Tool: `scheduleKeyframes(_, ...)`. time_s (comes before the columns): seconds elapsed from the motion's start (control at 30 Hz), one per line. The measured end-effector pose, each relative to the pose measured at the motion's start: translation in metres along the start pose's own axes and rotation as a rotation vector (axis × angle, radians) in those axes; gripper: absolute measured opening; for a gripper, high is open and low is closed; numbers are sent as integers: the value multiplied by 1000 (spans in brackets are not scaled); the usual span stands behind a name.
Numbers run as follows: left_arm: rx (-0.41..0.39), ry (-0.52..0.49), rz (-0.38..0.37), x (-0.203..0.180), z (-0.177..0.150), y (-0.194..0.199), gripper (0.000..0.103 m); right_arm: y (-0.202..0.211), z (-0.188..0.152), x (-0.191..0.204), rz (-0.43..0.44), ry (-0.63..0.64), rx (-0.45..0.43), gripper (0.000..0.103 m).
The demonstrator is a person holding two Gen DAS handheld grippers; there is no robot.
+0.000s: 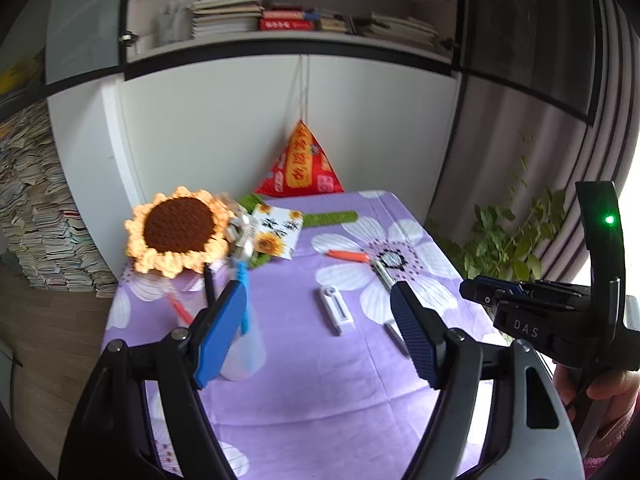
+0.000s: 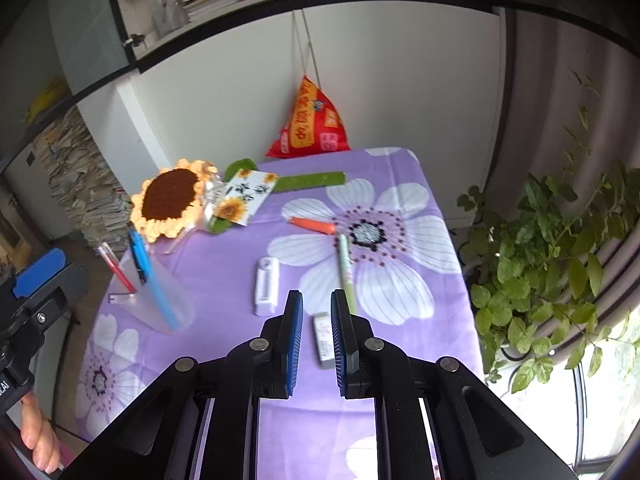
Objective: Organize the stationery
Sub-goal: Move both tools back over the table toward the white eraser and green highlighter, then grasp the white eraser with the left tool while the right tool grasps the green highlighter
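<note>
A clear plastic cup (image 2: 168, 300) stands at the table's left and holds a blue pen (image 2: 150, 276), a red pen (image 2: 118, 272) and a dark pen. It also shows in the left wrist view (image 1: 244, 348). My left gripper (image 1: 318, 300) is open and empty, its left finger just beside the cup. On the cloth lie a white correction tape (image 2: 267, 286), a light green pen (image 2: 345, 268), an orange pen (image 2: 314, 225) and a white eraser (image 2: 323, 340). My right gripper (image 2: 317, 304) is partly open and empty, hovering over the eraser.
The table (image 2: 224, 360) has a purple flowered cloth. A crocheted sunflower (image 2: 170, 200), a sunflower card (image 2: 244, 196) and a green ruler (image 2: 310, 181) lie at the back. A red bag (image 2: 314, 124) leans on the white cabinet. A leafy plant (image 2: 560, 280) stands to the right.
</note>
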State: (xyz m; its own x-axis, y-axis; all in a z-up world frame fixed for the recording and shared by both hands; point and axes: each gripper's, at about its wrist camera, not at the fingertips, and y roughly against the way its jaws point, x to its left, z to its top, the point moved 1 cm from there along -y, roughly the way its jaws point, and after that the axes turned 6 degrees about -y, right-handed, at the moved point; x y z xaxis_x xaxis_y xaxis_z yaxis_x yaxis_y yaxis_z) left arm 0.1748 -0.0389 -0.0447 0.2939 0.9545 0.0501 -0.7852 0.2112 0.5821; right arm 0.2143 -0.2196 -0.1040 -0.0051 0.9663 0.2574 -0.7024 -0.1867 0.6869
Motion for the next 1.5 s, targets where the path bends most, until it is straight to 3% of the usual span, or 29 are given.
scheduleKeyframes(0.3, 129, -14, -28, -26, -7, -54, 72, -24, -7, -28, -18, -6, 65, 13)
scheduleKeyframes(0.5, 250, 21, -34, -29, -17, -104, 63, -43, -8, -37, -20, -13, 101, 13)
scheduleKeyframes(1.03, 382, 47, -12, -24, -21, -192, 60, -123, 11, -36, 4, -4, 202, 13)
scheduleKeyframes(1.07, 385, 47, -14, -24, -21, -195, 59, -128, 13, -34, 5, -2, 208, 13)
scheduleKeyframes(1.2, 412, 45, -30, -22, -24, -208, 34, -148, 18, -28, 7, 14, 232, 13)
scheduleKeyframes(1.5, 413, 40, -29, -16, -28, -213, 25, -169, 21, -20, -18, 51, 242, 13)
